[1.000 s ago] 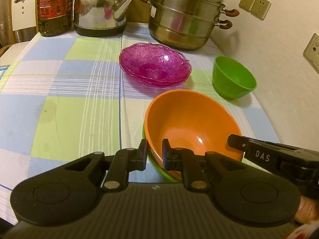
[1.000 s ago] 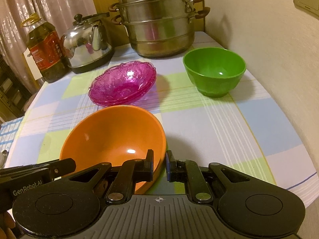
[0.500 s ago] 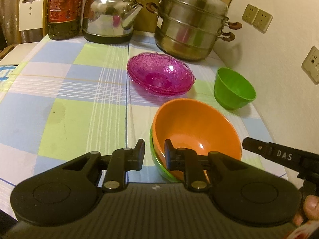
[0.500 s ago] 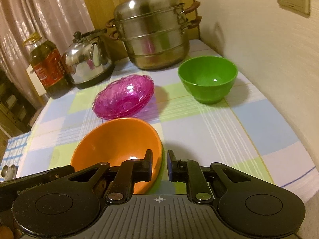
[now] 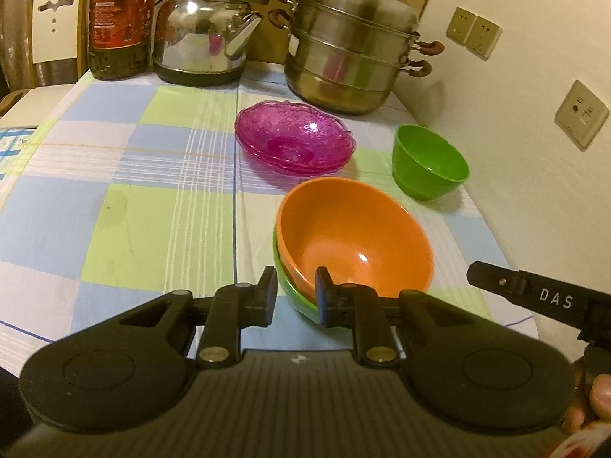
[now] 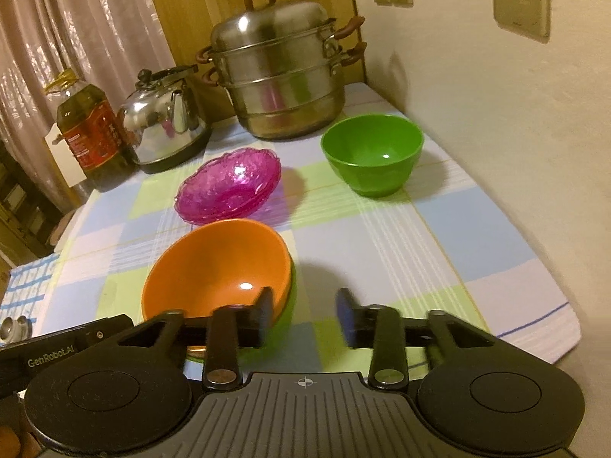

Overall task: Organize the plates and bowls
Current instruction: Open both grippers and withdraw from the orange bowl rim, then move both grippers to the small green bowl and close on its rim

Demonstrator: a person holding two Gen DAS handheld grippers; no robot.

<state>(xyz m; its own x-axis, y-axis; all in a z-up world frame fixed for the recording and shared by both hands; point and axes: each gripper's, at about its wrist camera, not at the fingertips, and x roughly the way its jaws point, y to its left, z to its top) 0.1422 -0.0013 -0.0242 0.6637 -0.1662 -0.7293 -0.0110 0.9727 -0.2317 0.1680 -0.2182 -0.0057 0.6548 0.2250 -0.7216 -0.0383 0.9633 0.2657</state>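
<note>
An orange bowl (image 5: 355,229) sits nested in a larger green bowl (image 5: 294,290) near the table's front edge; both also show in the right wrist view, orange (image 6: 217,263) and green (image 6: 288,297). A stack of pink glass plates (image 5: 294,141) (image 6: 229,187) lies behind it. A small green bowl (image 5: 429,160) (image 6: 372,152) stands by the wall. My left gripper (image 5: 296,297) is open and empty, pulled back over the nested bowls' near rim. My right gripper (image 6: 303,316) is open and empty, just right of the orange bowl.
A steel steamer pot (image 5: 351,42), a kettle (image 5: 202,38) and an oil bottle (image 5: 118,19) stand along the back of the checked tablecloth (image 5: 114,191). The wall (image 6: 515,133) with sockets runs along the right side. A chair (image 5: 53,26) stands at the far left.
Both grippers have pulled back and up from the nested bowls. The right gripper's jaws have opened wider. The bowls stay in place.
</note>
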